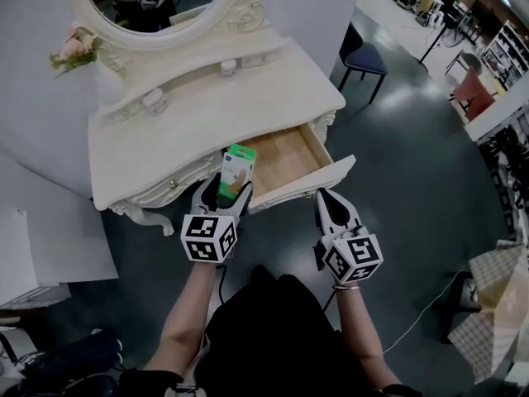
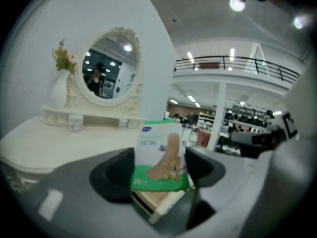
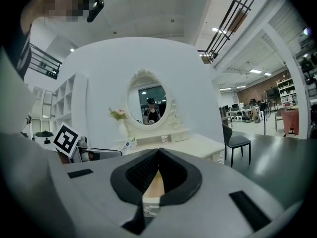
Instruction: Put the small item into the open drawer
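Left gripper (image 1: pixel 224 195) is clamped on the small packet (image 1: pixel 237 167), held up at the left end of the open drawer (image 1: pixel 331 170), so I figure only the drop is left, while my right gripper (image 1: pixel 325 198) sits closed by its front.

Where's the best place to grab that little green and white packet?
Pinch the green bottom end, coming from underneath, like the left gripper does. The flat green and white packet stands upright there, so its long top is free to tip into the open wooden drawer.
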